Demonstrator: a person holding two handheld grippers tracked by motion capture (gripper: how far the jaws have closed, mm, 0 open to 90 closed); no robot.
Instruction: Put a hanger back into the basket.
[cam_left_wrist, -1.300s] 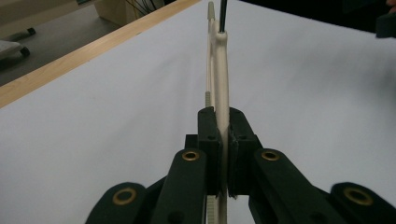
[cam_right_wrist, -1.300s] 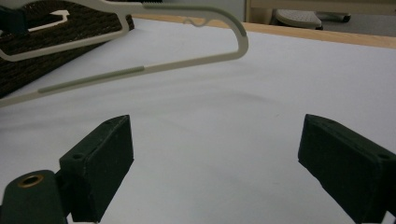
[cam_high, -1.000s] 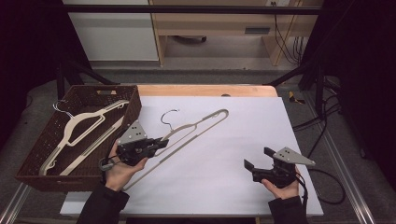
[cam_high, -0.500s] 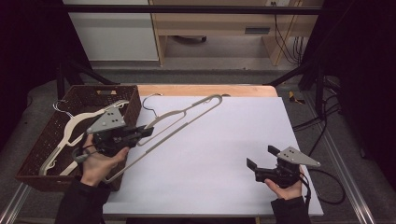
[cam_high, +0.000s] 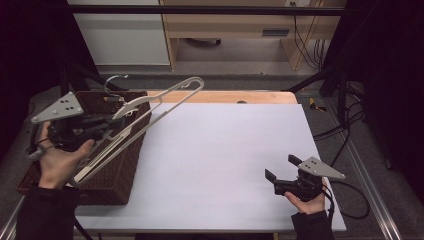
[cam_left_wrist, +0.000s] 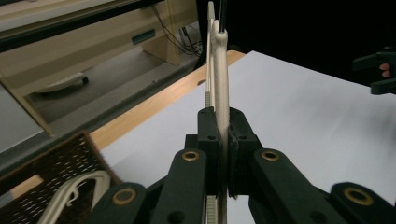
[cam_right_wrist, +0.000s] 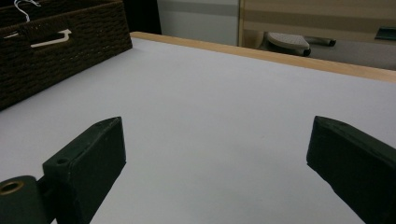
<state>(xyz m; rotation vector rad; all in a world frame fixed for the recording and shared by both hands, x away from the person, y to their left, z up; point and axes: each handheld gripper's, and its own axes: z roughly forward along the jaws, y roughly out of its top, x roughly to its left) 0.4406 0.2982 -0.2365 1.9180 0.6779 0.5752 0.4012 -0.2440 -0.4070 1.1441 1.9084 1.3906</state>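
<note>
My left gripper is raised over the dark wicker basket at the table's left edge. It is shut on a cream hanger that slants up and to the right, its wire hook pointing away. In the left gripper view both black jaws press the hanger edge-on between them. Another cream hanger lies inside the basket. At the front right my right gripper rests low over the white table, open. Nothing lies between its jaws.
The basket shows at the far left of the right gripper view, a hanger peeking through its handle slot. A wooden strip borders the table's far side. Cables trail off the right side.
My left gripper has lifted the hanger off the white table and carried it up and leftward over the basket. The right gripper has stayed where it was, still open.
</note>
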